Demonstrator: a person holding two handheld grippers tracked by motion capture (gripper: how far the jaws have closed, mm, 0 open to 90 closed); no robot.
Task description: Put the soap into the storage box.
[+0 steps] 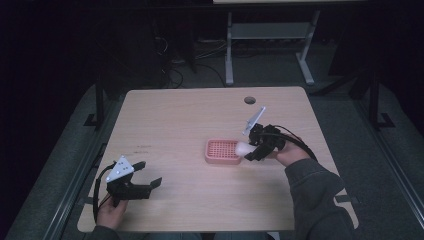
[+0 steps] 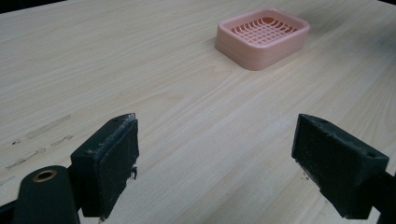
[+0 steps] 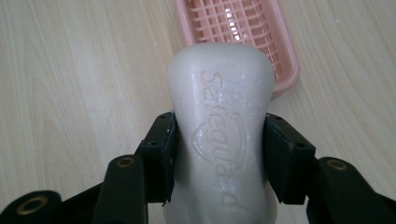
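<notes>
A white bar of soap (image 3: pixel 219 135) with raised lettering sits between the pads of my right gripper (image 3: pixel 219 156), which is shut on it. In the high view the soap (image 1: pixel 243 148) hangs at the right edge of a pink slotted soap dish (image 1: pixel 222 151), with the right gripper (image 1: pixel 254 147) just right of the dish. The dish (image 3: pixel 243 32) lies beyond the soap in the right gripper view. My left gripper (image 1: pixel 150 175) rests at the table's front left, open, jaws wide apart with nothing between them (image 2: pixel 215 158). The dish (image 2: pixel 262 35) appears far ahead of it.
The light wooden table (image 1: pixel 175 120) has a round cable hole (image 1: pixel 249 100) near its far edge. Faint dark scuffs (image 2: pixel 39 140) mark the wood near the left gripper. Desk legs and cables stand on the dark floor behind.
</notes>
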